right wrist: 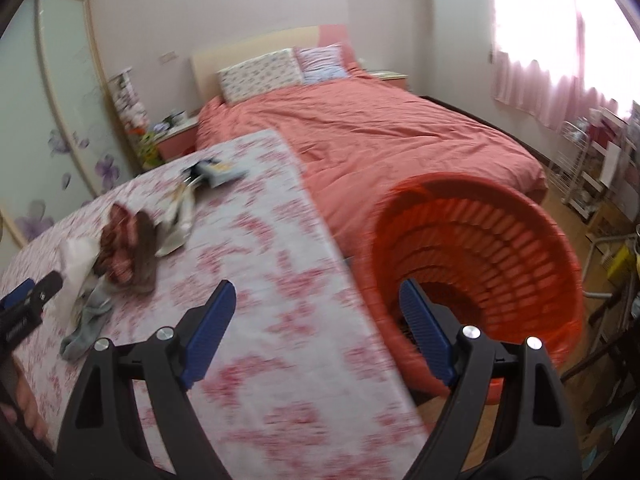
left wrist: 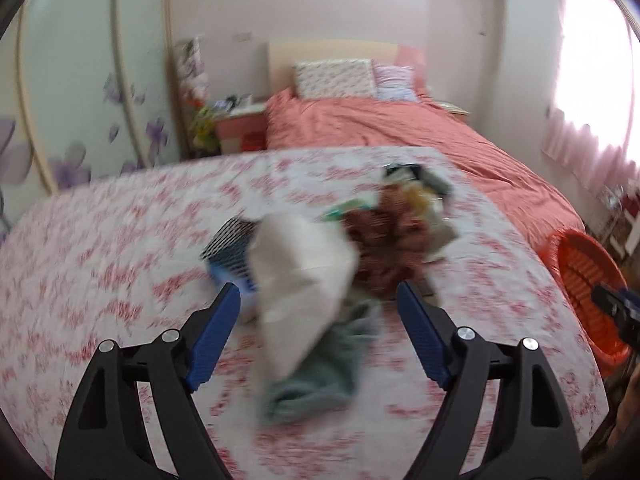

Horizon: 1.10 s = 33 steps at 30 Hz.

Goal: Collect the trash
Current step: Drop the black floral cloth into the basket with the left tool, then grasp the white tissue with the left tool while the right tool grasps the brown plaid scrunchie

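Both tongs gape, gripping nothing: left gripper point(left wrist: 318, 300) points at the trash pile point(left wrist: 360, 248) on the table point(left wrist: 100, 240); right gripper point(right wrist: 316, 300) aims between table edge and basket point(right wrist: 500, 240)

— What sort of place is shown?

— A home bedroom is shown. A bed point(right wrist: 372, 128) covered with a coral quilt is seen, with two patterned pillows point(right wrist: 260, 74) propped against a pale headboard point(right wrist: 240, 50).

— What else marks it as such?

— A cluttered nightstand point(right wrist: 176, 136), a flower-decorated sliding wardrobe door point(left wrist: 80, 80) and pink curtains point(right wrist: 552, 92) at a bright window are seen.
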### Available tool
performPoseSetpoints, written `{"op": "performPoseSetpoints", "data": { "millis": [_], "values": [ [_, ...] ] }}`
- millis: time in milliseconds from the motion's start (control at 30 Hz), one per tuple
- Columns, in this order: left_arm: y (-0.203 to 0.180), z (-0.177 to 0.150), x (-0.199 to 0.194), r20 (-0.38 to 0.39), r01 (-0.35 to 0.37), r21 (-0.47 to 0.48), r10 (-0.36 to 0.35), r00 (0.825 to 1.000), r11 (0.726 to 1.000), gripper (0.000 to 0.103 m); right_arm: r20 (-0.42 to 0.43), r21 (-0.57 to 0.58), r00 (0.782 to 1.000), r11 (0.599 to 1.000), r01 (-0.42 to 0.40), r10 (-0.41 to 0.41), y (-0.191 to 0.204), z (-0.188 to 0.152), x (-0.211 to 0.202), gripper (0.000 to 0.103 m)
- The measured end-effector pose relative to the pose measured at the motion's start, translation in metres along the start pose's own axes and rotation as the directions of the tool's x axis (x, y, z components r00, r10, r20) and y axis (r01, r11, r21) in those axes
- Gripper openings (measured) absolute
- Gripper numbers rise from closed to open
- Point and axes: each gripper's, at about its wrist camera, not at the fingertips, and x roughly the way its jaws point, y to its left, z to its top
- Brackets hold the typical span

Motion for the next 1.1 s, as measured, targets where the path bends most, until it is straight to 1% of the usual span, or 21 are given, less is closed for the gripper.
{"op": "performPoseSetpoints", "data": {
  "millis": [67, 167, 267, 333, 400, 433, 467, 500, 600, 733, 900, 1000, 1100],
  "values": [
    [0.011, 0.002, 0.011, -0.024, 0.029, -0.039, -0.030, 0.999, 0.999, 0.079, -0.008, -0.032, 1.000, 0.999, -0.008, 0.008, 0.019, -0.004, 0.005, 0.082],
    [0.015, 0.006, 0.028, -0.057, 0.069, -0.060, -0.072, 0.996, 0.996, 0.079, -0.013, -0.065, 1.000, 0.998, -0.015, 0.014, 0.037, -0.007, 0.009, 0.082],
    [0.014, 0.005, 0.043, -0.086, 0.057, -0.057, -0.062, 0.994, 0.997, 0.079, -0.018, -0.084, 1.000, 0.996, -0.017, 0.016, 0.051, -0.009, 0.013, 0.082],
    [0.016, 0.003, 0.047, -0.094, 0.064, -0.058, -0.070, 0.993, 0.996, 0.074, -0.023, -0.092, 1.000, 0.996, -0.021, 0.019, 0.059, -0.009, 0.017, 0.082],
    [0.018, 0.002, 0.050, -0.095, 0.070, -0.051, -0.075, 0.993, 0.996, 0.063, -0.029, -0.102, 0.999, 0.995, -0.023, 0.020, 0.067, -0.009, 0.021, 0.082],
    [0.018, 0.003, 0.051, -0.094, 0.073, -0.048, -0.077, 0.993, 0.996, 0.059, -0.032, -0.106, 0.999, 0.994, -0.025, 0.022, 0.069, -0.009, 0.023, 0.082],
    [0.019, 0.002, 0.052, -0.097, 0.075, -0.048, -0.079, 0.992, 0.996, 0.053, -0.036, -0.111, 0.999, 0.993, -0.028, 0.024, 0.072, -0.009, 0.025, 0.082],
    [0.021, 0.002, 0.052, -0.098, 0.082, -0.050, -0.087, 0.991, 0.995, 0.050, -0.039, -0.116, 0.999, 0.993, -0.031, 0.026, 0.076, -0.010, 0.026, 0.082],
    [0.025, 0.001, 0.045, -0.077, 0.098, -0.050, -0.102, 0.992, 0.994, 0.047, -0.044, -0.134, 0.998, 0.990, -0.042, 0.036, 0.087, -0.012, 0.029, 0.082],
    [0.035, 0.001, 0.028, -0.039, 0.100, -0.044, -0.101, 0.994, 0.994, 0.047, -0.047, -0.151, 0.997, 0.986, -0.065, 0.058, 0.101, -0.012, 0.030, 0.082],
    [0.055, 0.006, 0.008, 0.017, 0.075, -0.054, -0.074, 0.997, 0.996, 0.047, -0.045, -0.172, 0.994, 0.979, -0.108, 0.102, 0.126, -0.004, 0.033, 0.082],
    [0.070, 0.009, -0.001, 0.042, 0.055, -0.064, -0.053, 0.998, 0.996, 0.047, -0.045, -0.182, 0.990, 0.974, -0.137, 0.131, 0.145, 0.004, 0.038, 0.077],
    [0.082, 0.010, -0.008, 0.063, 0.033, -0.067, -0.028, 0.998, 0.997, 0.048, -0.056, -0.162, 0.986, 0.973, -0.164, 0.157, 0.158, 0.013, 0.048, 0.070]
  ]
}}
